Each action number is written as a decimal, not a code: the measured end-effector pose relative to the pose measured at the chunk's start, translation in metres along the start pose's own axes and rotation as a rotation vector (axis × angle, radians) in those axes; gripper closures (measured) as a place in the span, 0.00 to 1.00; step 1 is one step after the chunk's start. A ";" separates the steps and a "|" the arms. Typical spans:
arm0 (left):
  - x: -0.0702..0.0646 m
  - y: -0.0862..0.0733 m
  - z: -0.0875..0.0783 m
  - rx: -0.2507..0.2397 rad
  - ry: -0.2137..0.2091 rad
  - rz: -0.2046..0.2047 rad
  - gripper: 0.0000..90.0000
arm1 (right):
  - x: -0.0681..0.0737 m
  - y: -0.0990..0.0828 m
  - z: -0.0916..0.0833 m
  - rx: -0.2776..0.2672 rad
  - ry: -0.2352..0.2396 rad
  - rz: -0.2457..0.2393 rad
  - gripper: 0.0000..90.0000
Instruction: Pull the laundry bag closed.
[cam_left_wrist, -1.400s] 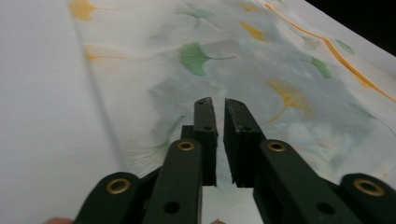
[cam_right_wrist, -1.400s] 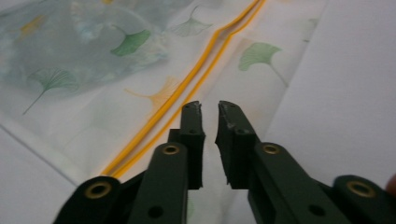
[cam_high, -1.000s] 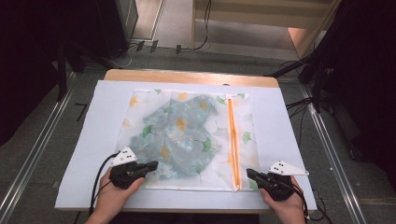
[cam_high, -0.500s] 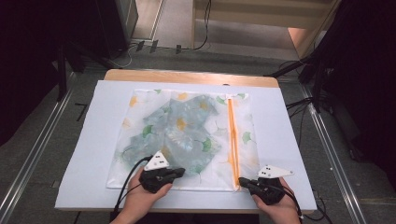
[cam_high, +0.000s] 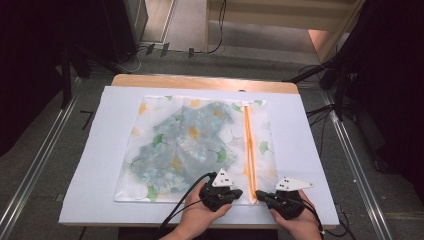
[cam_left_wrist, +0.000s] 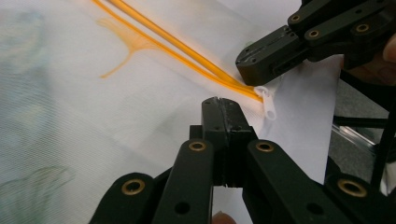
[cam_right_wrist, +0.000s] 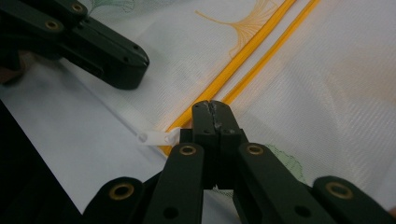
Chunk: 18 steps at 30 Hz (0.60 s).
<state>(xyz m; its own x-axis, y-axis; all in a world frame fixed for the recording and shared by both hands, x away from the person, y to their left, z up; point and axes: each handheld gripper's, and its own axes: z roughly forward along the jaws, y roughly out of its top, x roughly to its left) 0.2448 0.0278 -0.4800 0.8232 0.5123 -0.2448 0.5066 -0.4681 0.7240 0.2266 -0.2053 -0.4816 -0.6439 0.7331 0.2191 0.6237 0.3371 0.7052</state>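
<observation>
A mesh bag (cam_high: 195, 147) printed with green and yellow leaves lies flat on a white sheet (cam_high: 95, 150) over the bench (cam_high: 200, 81). Its orange zipper (cam_high: 248, 145) runs lengthwise toward the bag's near edge, ending in a white pull tab (cam_left_wrist: 269, 105). Beside that tab, the left gripper (cam_high: 239, 192) and right gripper (cam_high: 260, 195) are both fully closed, holding nothing.

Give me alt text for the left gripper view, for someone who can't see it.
The left gripper, jaws shut, points at a white zipper pull at the end of an orange zipper on a white mesh bag. The right gripper, also shut, rests just beyond the pull.
</observation>
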 end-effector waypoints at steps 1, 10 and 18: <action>-0.002 0.000 0.002 0.016 0.018 0.013 1.00 | 0.000 0.000 -0.001 0.000 -0.005 0.002 1.00; -0.001 -0.001 0.003 0.024 0.020 0.004 1.00 | 0.010 -0.001 -0.015 -0.088 0.050 -0.064 0.93; 0.006 -0.001 0.003 0.028 -0.025 -0.057 1.00 | 0.024 -0.004 0.000 -0.011 -0.006 -0.156 0.67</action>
<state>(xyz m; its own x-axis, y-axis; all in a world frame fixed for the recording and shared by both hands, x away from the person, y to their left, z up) 0.2502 0.0293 -0.4835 0.7986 0.5210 -0.3014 0.5598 -0.4588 0.6901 0.2086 -0.1891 -0.4786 -0.7296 0.6762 0.1024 0.5118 0.4404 0.7377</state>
